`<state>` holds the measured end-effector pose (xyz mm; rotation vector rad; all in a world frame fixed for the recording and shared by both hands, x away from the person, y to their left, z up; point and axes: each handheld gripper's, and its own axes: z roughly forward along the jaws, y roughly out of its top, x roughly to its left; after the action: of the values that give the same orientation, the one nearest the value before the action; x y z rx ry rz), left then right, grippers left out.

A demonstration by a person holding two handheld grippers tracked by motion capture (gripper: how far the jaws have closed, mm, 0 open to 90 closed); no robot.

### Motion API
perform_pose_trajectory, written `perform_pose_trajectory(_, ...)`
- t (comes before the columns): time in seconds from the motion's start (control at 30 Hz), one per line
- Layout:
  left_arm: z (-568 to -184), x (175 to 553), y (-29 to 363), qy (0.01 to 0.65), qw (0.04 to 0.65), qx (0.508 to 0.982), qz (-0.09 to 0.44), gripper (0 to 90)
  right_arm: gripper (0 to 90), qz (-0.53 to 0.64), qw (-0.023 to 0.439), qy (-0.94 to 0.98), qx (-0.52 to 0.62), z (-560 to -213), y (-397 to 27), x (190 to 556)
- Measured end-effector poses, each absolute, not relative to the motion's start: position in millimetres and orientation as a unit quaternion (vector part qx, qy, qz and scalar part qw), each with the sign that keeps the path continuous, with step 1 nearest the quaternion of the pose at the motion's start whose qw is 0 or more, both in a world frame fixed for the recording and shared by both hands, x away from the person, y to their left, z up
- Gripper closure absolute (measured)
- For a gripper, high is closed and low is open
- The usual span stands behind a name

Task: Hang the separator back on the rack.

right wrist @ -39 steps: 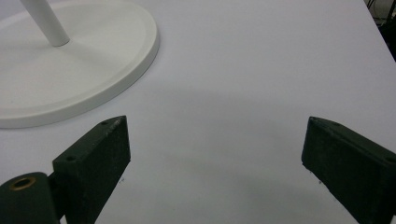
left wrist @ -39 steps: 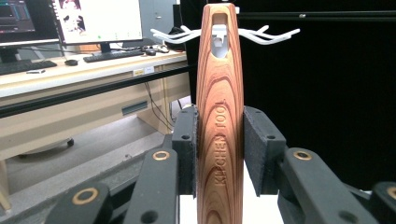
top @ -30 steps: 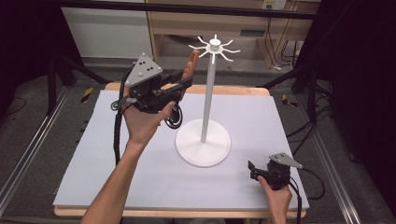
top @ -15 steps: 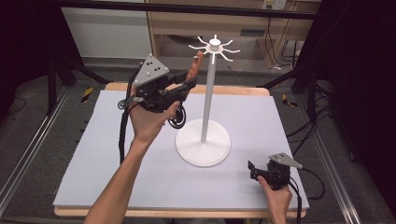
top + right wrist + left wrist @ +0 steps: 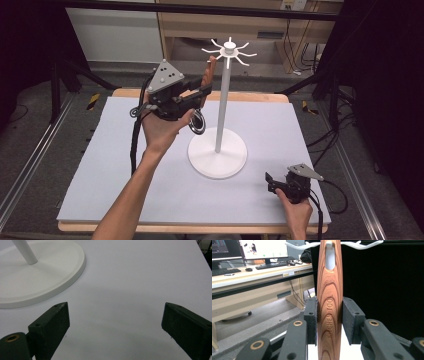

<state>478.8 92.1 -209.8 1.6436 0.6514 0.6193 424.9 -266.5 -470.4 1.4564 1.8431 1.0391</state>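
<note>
Hanging step in hand: wooden utensil (image 5: pixel 329 302) w/ "KITCHEN TOOL" stamped on the handle is clamped in the left gripper (image 5: pixel 329 320), both pads pressed flat on the handle's sides. Handle stands upright, its slotted hole up at the top, & a white hook (image 5: pixel 329 243) of the rack seems to sit in or right at that slot – can't tell for sure if it's fully threaded through or just in front

In the high view the left gripper (image 5: pixel 200 95) is held up off the table, beside the white stand (image 5: pixel 219 100), w/ the utensil's handle (image 5: pixel 211 70) reaching up to the ring of hooks at the top. Metal end of the tool hangs below the hand, looks like a wire loop, prob a whisk, not sure. Stand's round base sits mid-table on the pale mat (image 5: pixel 100 165)

Right gripper (image 5: pixel 280 182) rests low at the near right corner of the mat, well apart from the stand; its jaws are wide apart w/ nothing between them (image 5: pixel 115 322), base of the stand off to one side

My read: nearly done. Next move calls for settling the slot fully over the hook, lowering a touch so the hook takes the weight, then easing the pads apart & backing off w/o nudging the stand. Risk: letting go early, tool drops
</note>
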Motion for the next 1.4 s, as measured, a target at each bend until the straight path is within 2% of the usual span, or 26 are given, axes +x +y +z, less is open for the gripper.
perform_pose_trajectory(0.9, -223, 483, 96, 0.286, 0.578, 0.718, 0.262, 63.7, 8.4, 0.385, 0.283, 0.690, 0.543, -471, -265, 425)
perform_pose_trajectory(1.17, -241, 477, 114, 0.290, 0.578, 0.720, 0.252, 58.4, 8.4, 0.384, 0.283, 0.690, 0.544, -471, -265, 425)
perform_pose_trajectory(1.27, -250, 475, 123, 0.281, 0.574, 0.722, 0.264, 56.4, 8.4, 0.385, 0.283, 0.690, 0.543, -471, -265, 425)
perform_pose_trajectory(1.4, -268, 467, 136, 0.302, 0.565, 0.726, 0.249, 52.1, 8.4, 0.384, 0.282, 0.690, 0.544, -471, -265, 425)
